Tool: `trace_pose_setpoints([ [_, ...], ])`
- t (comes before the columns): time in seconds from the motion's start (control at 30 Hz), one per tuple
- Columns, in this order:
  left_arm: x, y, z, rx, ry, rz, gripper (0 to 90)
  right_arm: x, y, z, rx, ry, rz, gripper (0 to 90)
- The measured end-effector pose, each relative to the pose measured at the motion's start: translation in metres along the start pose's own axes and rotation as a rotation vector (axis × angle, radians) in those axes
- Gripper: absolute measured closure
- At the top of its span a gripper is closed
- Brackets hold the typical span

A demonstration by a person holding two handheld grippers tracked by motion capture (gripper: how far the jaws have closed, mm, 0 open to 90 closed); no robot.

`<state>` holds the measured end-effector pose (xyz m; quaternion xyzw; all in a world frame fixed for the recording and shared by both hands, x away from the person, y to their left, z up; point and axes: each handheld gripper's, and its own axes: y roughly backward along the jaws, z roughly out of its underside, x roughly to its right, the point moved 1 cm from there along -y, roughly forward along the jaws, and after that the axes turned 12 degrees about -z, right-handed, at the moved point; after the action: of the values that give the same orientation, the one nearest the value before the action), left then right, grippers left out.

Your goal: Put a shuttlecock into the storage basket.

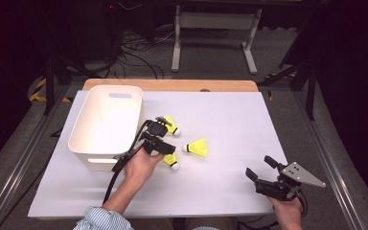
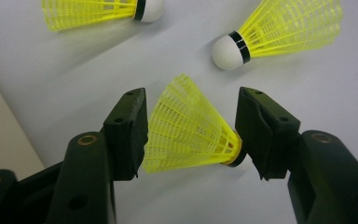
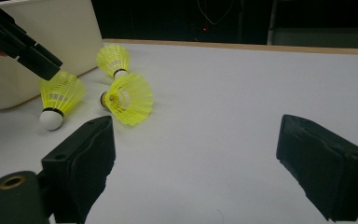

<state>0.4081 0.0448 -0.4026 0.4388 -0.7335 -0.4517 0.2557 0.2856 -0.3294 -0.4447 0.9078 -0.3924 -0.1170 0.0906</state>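
Three yellow shuttlecocks with white cork tips lie on the white table top. The nearest shuttlecock (image 1: 171, 162) (image 2: 186, 135) (image 3: 58, 95) sits between the jaws of my left gripper (image 1: 165, 153) (image 2: 193, 98). Its skirt rim is at one pad and its cork end at the other, and the skirt shows no squeeze. A second shuttlecock (image 1: 197, 147) (image 2: 284, 28) (image 3: 128, 98) lies just beyond to the right. The third shuttlecock (image 1: 170, 125) (image 2: 98, 11) (image 3: 113, 58) lies by the bin. My right gripper (image 1: 258, 166) (image 3: 200, 135) stands open and empty at the table's near right.
A white plastic bin (image 1: 105, 120) (image 3: 42, 28) stands at the left of the white table top (image 1: 230, 124), close to the left gripper. A wooden edge (image 1: 172, 85) runs along the far side. Cables and a metal frame are on the floor behind.
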Motion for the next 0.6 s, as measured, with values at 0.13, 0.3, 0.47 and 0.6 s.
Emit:
trace_pose_setpoints([
  [0.13,-0.0017,-0.003,0.0007,-0.006,0.007,0.013,47.3,-0.0006,-0.0002,-0.0001,-0.001,0.007,-0.001,12.1],
  [0.3,-0.0032,-0.0073,0.0032,-0.018,0.021,0.034,51.5,-0.0006,0.0005,-0.0003,0.001,0.006,0.0,12.1],
  [0.47,-0.0042,-0.0081,0.0054,-0.016,0.018,0.047,57.2,-0.0008,-0.0002,0.0001,-0.002,0.004,0.0,12.1],
  [0.6,-0.0038,-0.0092,0.0062,-0.018,0.009,0.054,63.9,-0.0005,-0.0003,0.0001,-0.002,0.005,0.0,12.1],
])
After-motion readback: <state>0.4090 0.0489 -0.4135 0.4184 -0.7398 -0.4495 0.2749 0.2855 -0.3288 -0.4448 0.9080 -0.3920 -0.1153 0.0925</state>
